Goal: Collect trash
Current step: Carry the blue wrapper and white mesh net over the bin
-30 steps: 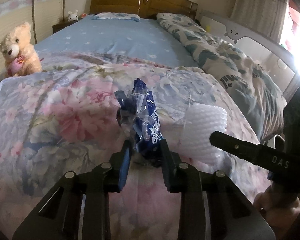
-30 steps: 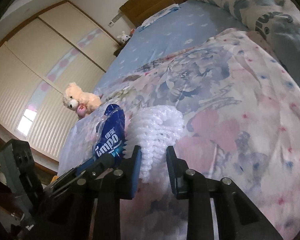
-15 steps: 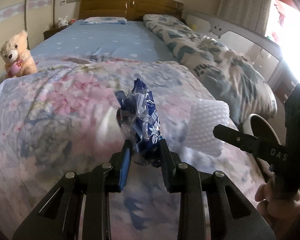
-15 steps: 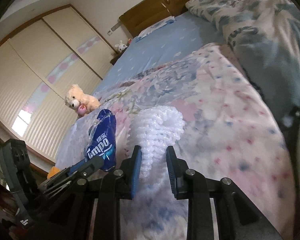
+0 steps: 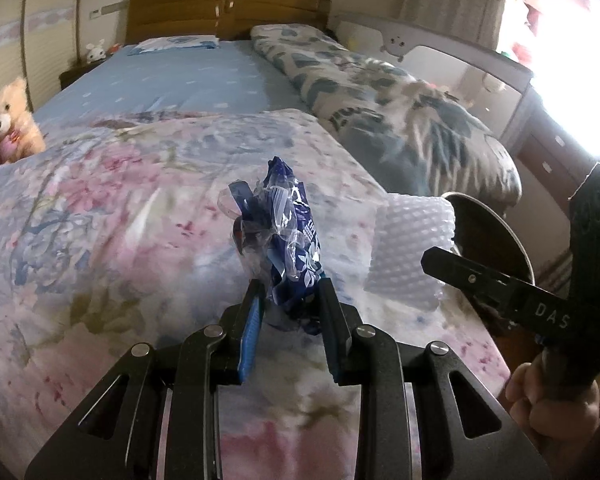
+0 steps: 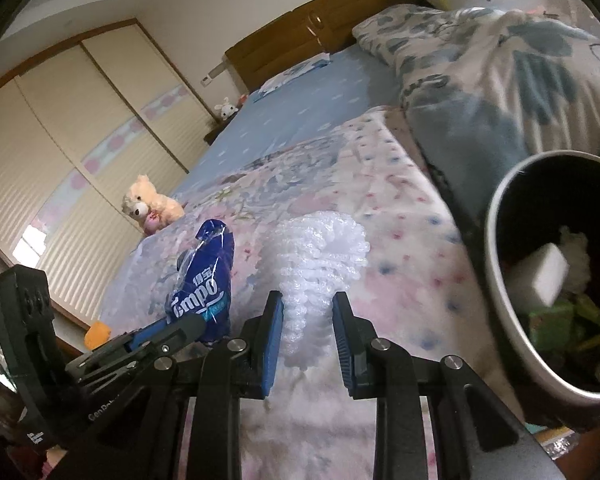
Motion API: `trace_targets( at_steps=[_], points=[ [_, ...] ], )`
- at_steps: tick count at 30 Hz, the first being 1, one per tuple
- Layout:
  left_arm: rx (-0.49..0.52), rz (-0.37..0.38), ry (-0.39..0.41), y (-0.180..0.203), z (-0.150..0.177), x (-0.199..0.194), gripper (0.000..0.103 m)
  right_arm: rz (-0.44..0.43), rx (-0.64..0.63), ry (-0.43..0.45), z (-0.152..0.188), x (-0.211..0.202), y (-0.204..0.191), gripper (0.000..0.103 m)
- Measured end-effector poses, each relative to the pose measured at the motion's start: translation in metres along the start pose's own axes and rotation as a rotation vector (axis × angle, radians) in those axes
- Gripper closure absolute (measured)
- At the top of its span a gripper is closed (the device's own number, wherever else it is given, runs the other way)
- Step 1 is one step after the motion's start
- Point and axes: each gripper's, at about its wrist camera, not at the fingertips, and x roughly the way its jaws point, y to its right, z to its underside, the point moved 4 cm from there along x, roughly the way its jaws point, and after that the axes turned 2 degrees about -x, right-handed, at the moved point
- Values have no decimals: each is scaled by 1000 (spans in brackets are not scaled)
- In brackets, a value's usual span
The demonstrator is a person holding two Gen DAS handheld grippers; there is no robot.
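My left gripper [image 5: 290, 300] is shut on a crumpled blue plastic tissue wrapper [image 5: 286, 240], held above the floral quilt [image 5: 120, 220]. The wrapper also shows in the right wrist view [image 6: 206, 284]. My right gripper [image 6: 306, 320] is shut on a white foam fruit net [image 6: 318, 256], which shows in the left wrist view [image 5: 414, 248] to the right of the wrapper. A round dark trash bin [image 6: 556, 280] with trash inside stands at the right, beside the bed; its rim shows in the left wrist view [image 5: 496, 236].
A teddy bear [image 5: 8, 120] sits at the bed's left edge. A folded grey-patterned duvet [image 5: 400, 120] lies along the right side. A wooden headboard [image 5: 228, 8] is at the far end. A wardrobe [image 6: 60, 152] stands to the left.
Both grippers have moved back and to the right along the bed with their loads. The trash bin has come into view at the right.
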Motion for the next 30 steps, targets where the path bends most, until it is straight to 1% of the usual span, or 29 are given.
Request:
trace_targets(
  at_steps=[14,24,30],
  points=[
    [78,26,-13,48,8,-5,77,42,38,63,17,-51,31,78],
    [136,57,-15,82,10,-7,77,86,79,113,23,-85,55,78],
    [156,71,-13,96,8,-7,77,105,90,139,21,-99,67,78]
  ],
)
